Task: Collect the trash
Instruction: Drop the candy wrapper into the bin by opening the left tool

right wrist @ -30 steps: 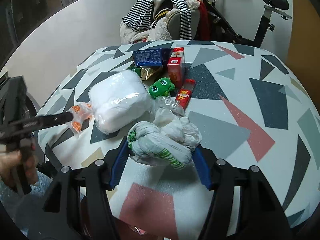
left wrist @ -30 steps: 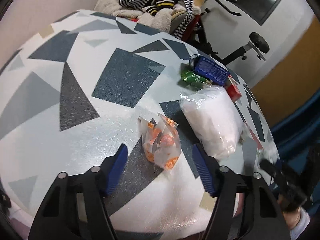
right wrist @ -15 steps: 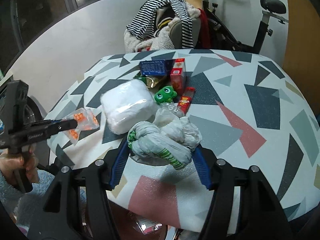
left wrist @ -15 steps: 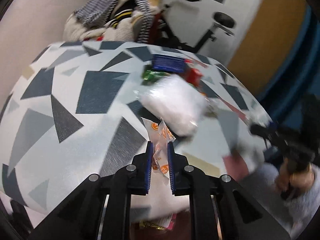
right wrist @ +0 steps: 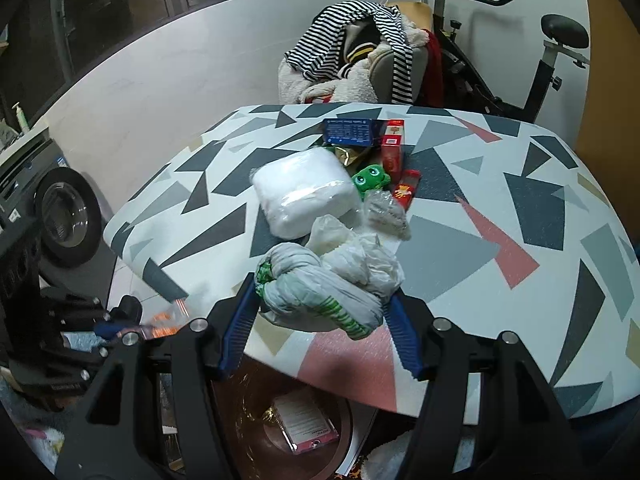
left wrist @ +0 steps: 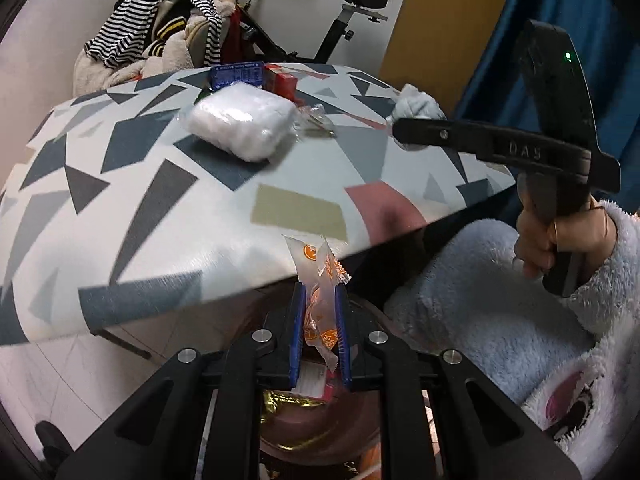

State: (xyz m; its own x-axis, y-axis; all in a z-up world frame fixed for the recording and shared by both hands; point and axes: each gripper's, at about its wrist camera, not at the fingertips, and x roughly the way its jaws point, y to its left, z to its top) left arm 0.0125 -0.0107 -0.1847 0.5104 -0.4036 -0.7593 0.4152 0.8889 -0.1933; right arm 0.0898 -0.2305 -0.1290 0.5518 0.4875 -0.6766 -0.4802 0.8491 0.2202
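Note:
My left gripper (left wrist: 320, 300) is shut on a clear wrapper with orange print (left wrist: 320, 276) and holds it off the table's front edge, above a brown trash bin (left wrist: 316, 432). My right gripper (right wrist: 320, 300) is shut on a crumpled white plastic bag with green print (right wrist: 320, 288) at the table's front edge (right wrist: 360, 360); the bin (right wrist: 304, 428) lies below it. More trash sits on the table: a white puffy packet (right wrist: 304, 196), a blue box (right wrist: 350, 132), a red carton (right wrist: 392, 148), a green frog wrapper (right wrist: 370, 178).
The patterned table (left wrist: 160, 184) carries the white packet (left wrist: 240, 124). A chair piled with striped clothes (right wrist: 360, 48) and an exercise bike (right wrist: 520, 60) stand behind. A washing machine (right wrist: 52, 208) is at the left. The person's fuzzy sleeve (left wrist: 500, 300) is at the right.
My left gripper closed on the orange-print wrapper, lifted it off the table and carried it back over the front edge above the bin. My right gripper pulled back slightly with its bag.

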